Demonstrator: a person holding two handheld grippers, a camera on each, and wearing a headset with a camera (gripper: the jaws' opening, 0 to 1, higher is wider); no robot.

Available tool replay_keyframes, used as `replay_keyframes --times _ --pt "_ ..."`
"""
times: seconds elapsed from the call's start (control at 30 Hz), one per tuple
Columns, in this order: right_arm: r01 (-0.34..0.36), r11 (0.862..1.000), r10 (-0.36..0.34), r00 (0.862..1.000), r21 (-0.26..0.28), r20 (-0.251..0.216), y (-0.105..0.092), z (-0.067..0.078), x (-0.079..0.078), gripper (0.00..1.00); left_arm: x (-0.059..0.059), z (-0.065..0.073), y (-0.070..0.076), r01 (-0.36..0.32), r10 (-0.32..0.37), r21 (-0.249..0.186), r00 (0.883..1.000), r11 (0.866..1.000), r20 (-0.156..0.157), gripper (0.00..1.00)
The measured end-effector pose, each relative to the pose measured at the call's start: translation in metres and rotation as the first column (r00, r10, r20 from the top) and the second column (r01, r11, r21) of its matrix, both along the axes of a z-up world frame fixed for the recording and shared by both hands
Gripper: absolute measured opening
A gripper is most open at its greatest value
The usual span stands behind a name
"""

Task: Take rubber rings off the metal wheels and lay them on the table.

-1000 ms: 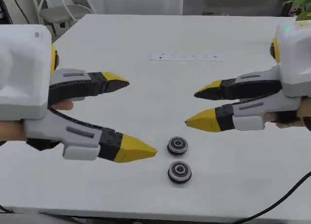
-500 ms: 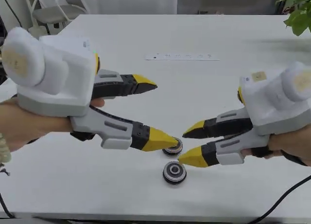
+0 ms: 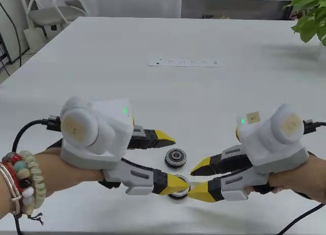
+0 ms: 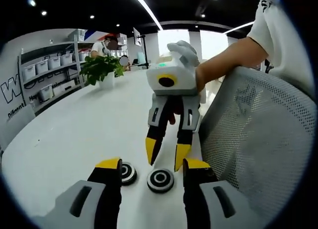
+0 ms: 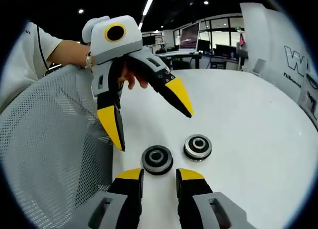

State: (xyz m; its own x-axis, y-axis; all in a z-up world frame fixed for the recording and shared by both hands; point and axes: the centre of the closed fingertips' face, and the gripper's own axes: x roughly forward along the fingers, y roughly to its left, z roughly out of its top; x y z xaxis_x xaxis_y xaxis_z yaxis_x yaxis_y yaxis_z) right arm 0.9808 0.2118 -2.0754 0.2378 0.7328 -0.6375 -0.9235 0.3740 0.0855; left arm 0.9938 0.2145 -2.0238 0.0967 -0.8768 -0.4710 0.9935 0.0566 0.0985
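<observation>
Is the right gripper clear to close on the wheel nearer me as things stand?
Probably yes. The nearer wheel lies just ahead of the right gripper, in line with its open jaws, nothing between. One jaw tip of the left gripper sits close beside that wheel and may crowd the grasp.

On our white worktop [image 3: 102, 46] we see the far wheel [image 3: 175, 157] lying flat just beside the near wheel [image 5: 157, 159], close to the front edge; a white power strip [image 3: 185, 63] lies well apart, farther back.
</observation>
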Motion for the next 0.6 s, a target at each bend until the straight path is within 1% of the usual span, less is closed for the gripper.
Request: replay_keyframes --times 0.1,0.17,0.23,0.27,0.3,0.37,0.4,0.5,0.53,0.6 --pt "-0.001 1.0 0.001 1.0 -0.003 0.004 0.001 -0.002 0.001 0.22 0.001 -0.006 -0.001 -0.004 0.004 0.006 1.0 1.0 0.014 0.44" --pt "0.004 1.0 -0.004 1.0 0.002 0.004 0.001 -0.001 0.001 0.22 0.003 -0.011 0.0 -0.012 0.012 0.013 1.0 1.0 0.021 0.39" --pt "0.009 1.0 -0.009 1.0 0.009 0.004 0.002 -0.001 0.002 0.22 0.002 -0.018 0.0 -0.014 0.013 0.024 1.0 1.0 0.019 0.33" --pt "0.009 1.0 -0.009 1.0 0.008 0.001 0.002 -0.001 0.002 0.22 0.0 -0.021 0.001 -0.009 0.008 0.036 1.0 0.999 0.029 0.31" --pt "0.008 1.0 -0.008 1.0 0.006 0.002 0.002 -0.001 0.001 0.22 -0.001 -0.022 0.0 -0.004 0.003 0.04 0.999 0.999 0.034 0.29" --pt "0.006 1.0 -0.006 1.0 0.004 0.003 0.002 -0.002 0.001 0.22 -0.002 -0.024 -0.001 -0.001 0.0 0.042 1.0 0.999 0.028 0.28" --pt "0.004 1.0 -0.004 1.0 0.003 0.002 0.002 -0.003 0.0 0.21 -0.003 -0.025 -0.002 -0.003 0.002 0.04 1.0 0.999 0.016 0.27" --pt "-0.003 1.0 0.003 1.0 -0.002 0.003 0.003 -0.004 -0.001 0.21 -0.005 -0.029 -0.003 -0.007 0.007 0.042 1.0 0.999 0.0 0.21" --pt "-0.005 1.0 0.005 1.0 -0.002 -0.001 0.003 -0.005 -0.002 0.21 -0.006 -0.032 -0.003 -0.002 0.002 0.052 1.0 0.999 0.001 0.18" --pt "-0.009 1.0 0.009 1.0 -0.007 -0.003 0.003 -0.006 -0.002 0.21 -0.005 -0.037 -0.002 -0.008 0.007 0.072 1.0 0.997 0.01 0.17"
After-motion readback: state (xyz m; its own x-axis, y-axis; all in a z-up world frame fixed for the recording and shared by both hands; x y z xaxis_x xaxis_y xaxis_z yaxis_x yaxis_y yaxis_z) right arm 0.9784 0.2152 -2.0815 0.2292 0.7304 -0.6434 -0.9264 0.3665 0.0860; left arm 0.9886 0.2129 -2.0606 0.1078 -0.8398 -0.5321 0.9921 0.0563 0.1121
